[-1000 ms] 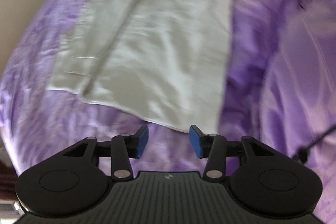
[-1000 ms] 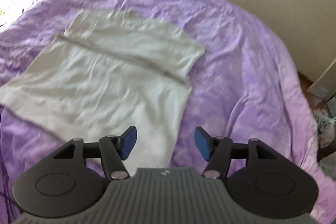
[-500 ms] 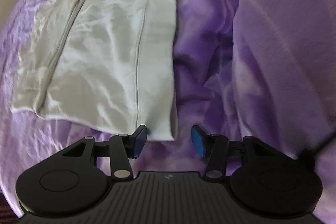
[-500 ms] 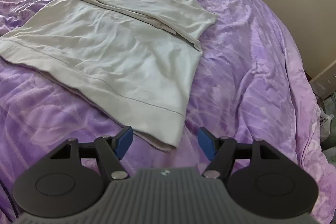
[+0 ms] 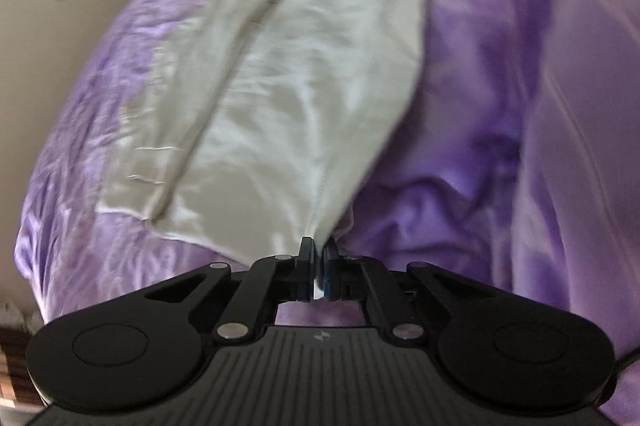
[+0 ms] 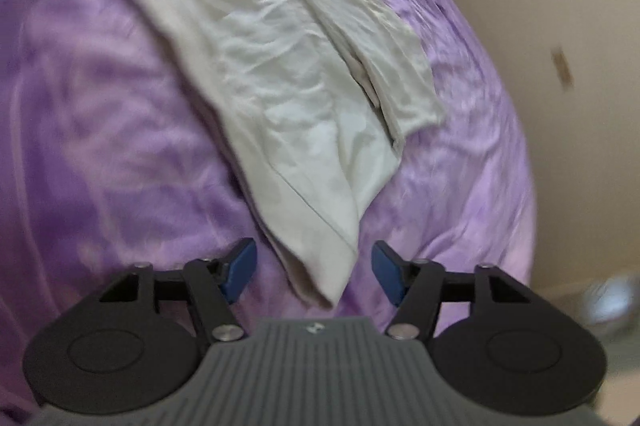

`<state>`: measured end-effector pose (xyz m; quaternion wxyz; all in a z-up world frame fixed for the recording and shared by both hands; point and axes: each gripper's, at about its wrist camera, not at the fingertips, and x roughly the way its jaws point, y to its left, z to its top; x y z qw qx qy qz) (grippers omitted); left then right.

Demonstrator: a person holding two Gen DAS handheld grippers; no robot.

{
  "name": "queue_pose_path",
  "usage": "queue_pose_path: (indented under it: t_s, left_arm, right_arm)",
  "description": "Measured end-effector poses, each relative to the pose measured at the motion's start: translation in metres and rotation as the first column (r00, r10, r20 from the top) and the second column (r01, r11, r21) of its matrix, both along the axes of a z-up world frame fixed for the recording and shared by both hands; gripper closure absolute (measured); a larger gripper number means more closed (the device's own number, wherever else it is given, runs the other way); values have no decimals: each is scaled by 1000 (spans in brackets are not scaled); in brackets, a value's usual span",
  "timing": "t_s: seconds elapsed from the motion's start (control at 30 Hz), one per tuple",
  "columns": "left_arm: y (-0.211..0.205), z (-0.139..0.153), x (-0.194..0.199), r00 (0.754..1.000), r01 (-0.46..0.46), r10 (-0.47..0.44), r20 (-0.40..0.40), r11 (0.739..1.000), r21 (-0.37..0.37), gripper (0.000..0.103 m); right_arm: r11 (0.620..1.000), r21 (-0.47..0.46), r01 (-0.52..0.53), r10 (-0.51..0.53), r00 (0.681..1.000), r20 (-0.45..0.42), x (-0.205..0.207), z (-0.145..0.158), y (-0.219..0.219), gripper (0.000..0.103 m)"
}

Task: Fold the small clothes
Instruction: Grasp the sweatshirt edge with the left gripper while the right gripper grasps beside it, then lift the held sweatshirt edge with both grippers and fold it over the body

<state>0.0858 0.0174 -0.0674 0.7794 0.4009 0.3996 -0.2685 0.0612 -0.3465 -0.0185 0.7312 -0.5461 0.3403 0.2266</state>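
Observation:
A pale cream shirt (image 5: 288, 106) lies partly folded on a purple bedspread (image 5: 460, 186). My left gripper (image 5: 317, 258) is shut on the shirt's near hem corner, and the cloth fans out from the pads. In the right wrist view the shirt (image 6: 280, 86) runs from the top left down to a hem corner between the fingers. My right gripper (image 6: 313, 272) is open, with its blue pads on either side of that corner and apart from it. A sleeve is folded over the body on the right.
The purple bedspread (image 6: 100, 126) is rumpled and covers the whole bed. A beige wall (image 6: 560, 6) stands beyond the bed's far edge. A thicker purple fold (image 5: 580, 126) rises at the right of the left wrist view.
My left gripper has shut on the hem corner that lay between its open fingers. My right gripper has moved up to the other hem corner and stays open.

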Motion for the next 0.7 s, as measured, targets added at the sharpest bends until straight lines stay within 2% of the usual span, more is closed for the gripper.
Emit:
queue_pose_path:
  t_s: [0.17, 0.23, 0.27, 0.33, 0.4, 0.5, 0.7]
  left_arm:
    - [4, 26, 13, 994, -92, 95, 43, 992, -81, 100]
    - [4, 31, 18, 992, -111, 116, 53, 989, -101, 100]
    - [4, 32, 19, 991, -113, 120, 60, 988, -108, 100]
    - [3, 35, 19, 989, -121, 130, 72, 986, -116, 100]
    - [3, 37, 20, 985, -140, 151, 82, 982, -125, 100]
    - [8, 43, 20, 977, -176, 191, 94, 973, -147, 100]
    - [18, 69, 30, 951, -240, 274, 139, 945, -221, 100]
  right_arm:
    - [976, -157, -154, 160, 987, 29, -7, -21, 5, 59]
    - [968, -184, -169, 177, 984, 30, -3, -25, 2, 76]
    - [964, -201, -171, 180, 983, 22, -2, -27, 1, 81]
    - [944, -262, -198, 208, 978, 11, -3, -35, -1, 100]
    - [923, -299, -241, 254, 967, 5, -6, -41, -3, 103]
    - [917, -306, -255, 281, 959, 42, -8, -37, -3, 103]
    - [962, -211, -172, 211, 961, 177, 14, 9, 0, 103]
